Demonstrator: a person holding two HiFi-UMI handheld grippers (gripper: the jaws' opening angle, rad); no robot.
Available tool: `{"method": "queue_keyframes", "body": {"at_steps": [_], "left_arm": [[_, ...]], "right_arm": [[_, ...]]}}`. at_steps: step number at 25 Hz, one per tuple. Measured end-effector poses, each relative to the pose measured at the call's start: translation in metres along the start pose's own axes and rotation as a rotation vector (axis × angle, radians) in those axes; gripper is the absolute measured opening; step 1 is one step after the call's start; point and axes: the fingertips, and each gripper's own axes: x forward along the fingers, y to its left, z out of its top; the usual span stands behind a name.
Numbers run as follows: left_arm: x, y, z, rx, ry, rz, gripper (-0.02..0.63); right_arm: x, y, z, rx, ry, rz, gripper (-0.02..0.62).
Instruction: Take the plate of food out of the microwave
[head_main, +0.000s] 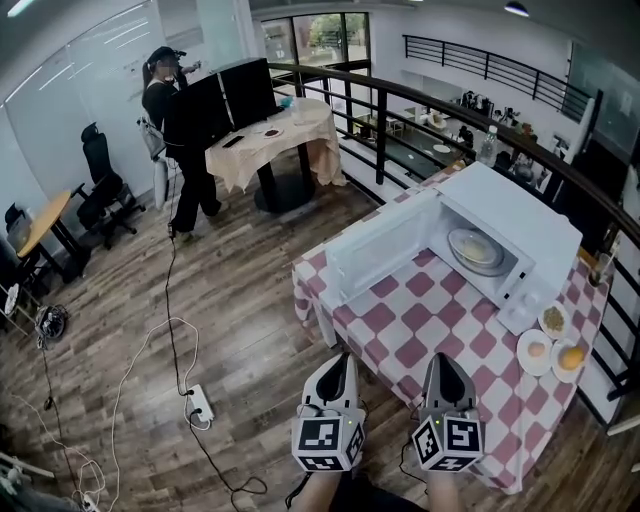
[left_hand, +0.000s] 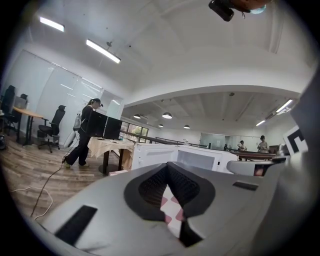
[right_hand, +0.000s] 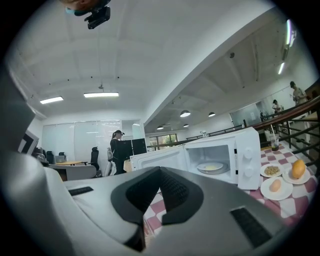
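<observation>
A white microwave stands on the red-and-white checked table with its door swung wide open to the left. Inside it lies the plate of food, pale with a yellow heap; it also shows in the right gripper view as the plate in the microwave. My left gripper and right gripper hover side by side at the table's near edge, well short of the microwave. Both point level toward it. The left gripper and right gripper are shut with nothing held.
Three small plates of food sit on the cloth right of the microwave. A black railing runs behind the table. Cables and a power strip lie on the wooden floor at left. A person stands at a far table.
</observation>
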Motion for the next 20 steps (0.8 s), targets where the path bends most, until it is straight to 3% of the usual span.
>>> {"method": "queue_keyframes", "body": {"at_steps": [12,20], "left_arm": [[0.065,0.002,-0.002,-0.012,0.021,-0.082,0.015],[0.121,-0.009,-0.005,-0.006,0.056,-0.184,0.015]], "right_arm": [[0.044,-0.022,0.002,-0.013,0.0,-0.07,-0.005],[0.085,-0.041,0.004,-0.011,0.0,-0.145,-0.005]]}}
